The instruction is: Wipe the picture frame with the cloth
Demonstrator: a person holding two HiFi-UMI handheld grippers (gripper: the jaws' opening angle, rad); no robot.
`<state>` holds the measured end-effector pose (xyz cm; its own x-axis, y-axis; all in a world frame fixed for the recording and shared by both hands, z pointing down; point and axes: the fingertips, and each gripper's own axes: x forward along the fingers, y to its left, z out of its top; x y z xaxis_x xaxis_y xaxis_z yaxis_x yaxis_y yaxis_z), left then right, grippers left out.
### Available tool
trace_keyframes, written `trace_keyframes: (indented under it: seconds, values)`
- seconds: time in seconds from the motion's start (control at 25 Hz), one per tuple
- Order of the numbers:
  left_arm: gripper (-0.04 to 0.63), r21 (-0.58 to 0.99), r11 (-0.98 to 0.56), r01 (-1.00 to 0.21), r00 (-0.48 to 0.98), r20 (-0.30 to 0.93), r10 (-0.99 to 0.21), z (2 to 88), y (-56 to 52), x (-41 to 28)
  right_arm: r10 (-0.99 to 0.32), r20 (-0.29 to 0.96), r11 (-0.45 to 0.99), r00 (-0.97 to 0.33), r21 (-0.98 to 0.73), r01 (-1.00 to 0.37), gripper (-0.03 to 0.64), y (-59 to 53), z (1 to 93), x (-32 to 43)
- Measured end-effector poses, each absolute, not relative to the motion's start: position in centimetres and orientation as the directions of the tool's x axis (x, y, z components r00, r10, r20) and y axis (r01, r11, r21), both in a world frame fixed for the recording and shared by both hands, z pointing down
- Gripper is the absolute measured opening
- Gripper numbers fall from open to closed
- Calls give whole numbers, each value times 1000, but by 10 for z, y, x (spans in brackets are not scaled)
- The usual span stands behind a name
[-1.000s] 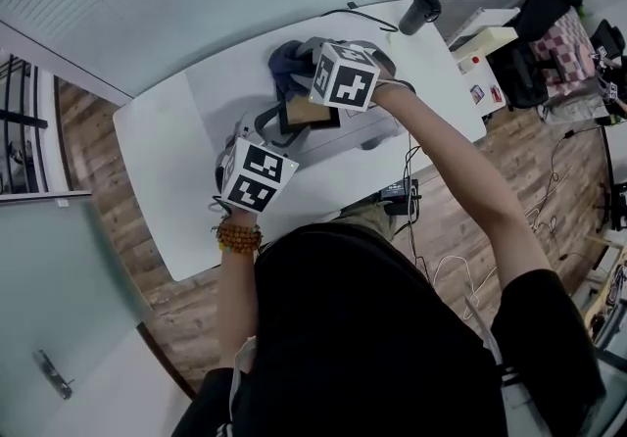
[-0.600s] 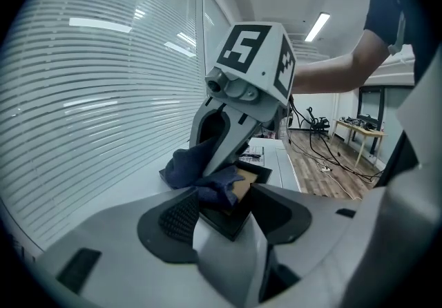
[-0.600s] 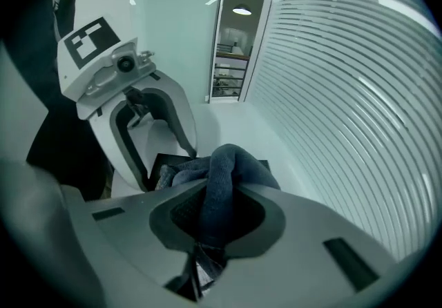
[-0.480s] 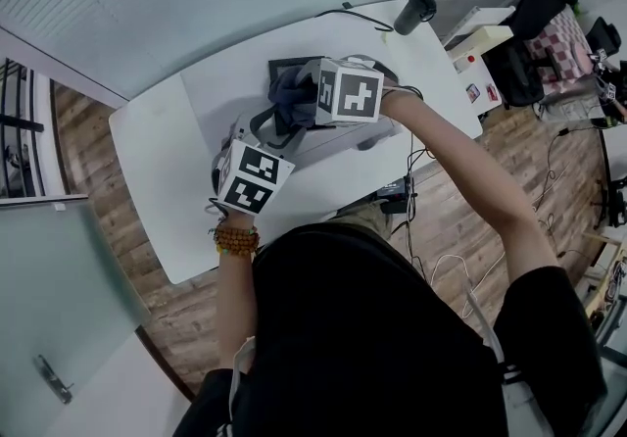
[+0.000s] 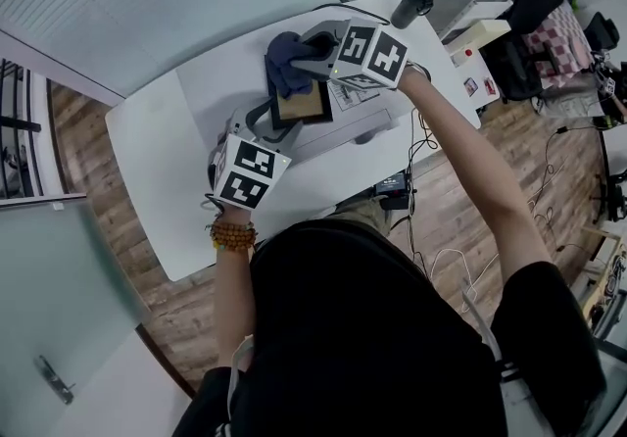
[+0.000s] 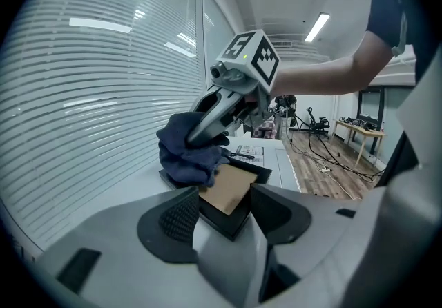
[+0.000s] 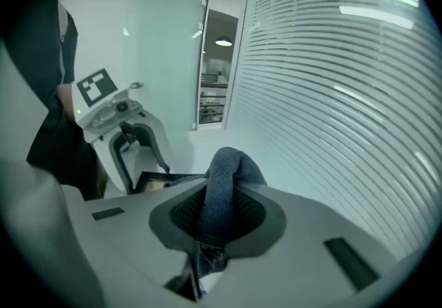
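Steadying the picture frame (image 5: pixel 302 104) on the white table (image 5: pixel 157 151), we have the left gripper (image 6: pixel 222 208) half closed on the frame's near corner, brown panel facing up, so it should not slide under the wiping. The right gripper (image 7: pixel 219 220) is clamped tight on a bunched dark blue cloth (image 5: pixel 286 61) that bulges past its jaws onto the frame's far corner, so fabric, not plastic, meets the frame. We judge most of the panel is still unwiped.
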<state>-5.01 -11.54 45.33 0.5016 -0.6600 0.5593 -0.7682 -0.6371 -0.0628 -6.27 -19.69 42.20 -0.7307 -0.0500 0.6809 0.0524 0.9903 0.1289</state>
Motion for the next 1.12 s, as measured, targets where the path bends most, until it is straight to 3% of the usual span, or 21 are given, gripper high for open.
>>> trace_keyframes:
  seconds: [0.16, 0.4, 0.92, 1.12]
  values:
    - [235, -64, -636, -769, 501, 559, -661, 453, -116, -50, -161, 744, 966, -649, 253, 50, 38, -211, 455, -56]
    - [235, -65, -638, -767, 501, 559, -660, 453, -116, -50, -198, 784, 947, -589, 308, 91, 37, -196, 462, -55]
    - [235, -76, -638, -766, 492, 571, -658, 451, -114, -48, -52, 810, 959, -585, 203, 196, 37, -138, 459, -46]
    - [235, -70, -639, -766, 499, 562, -660, 452, -115, -48, 103, 826, 956, -555, 71, 283, 37, -119, 463, -42]
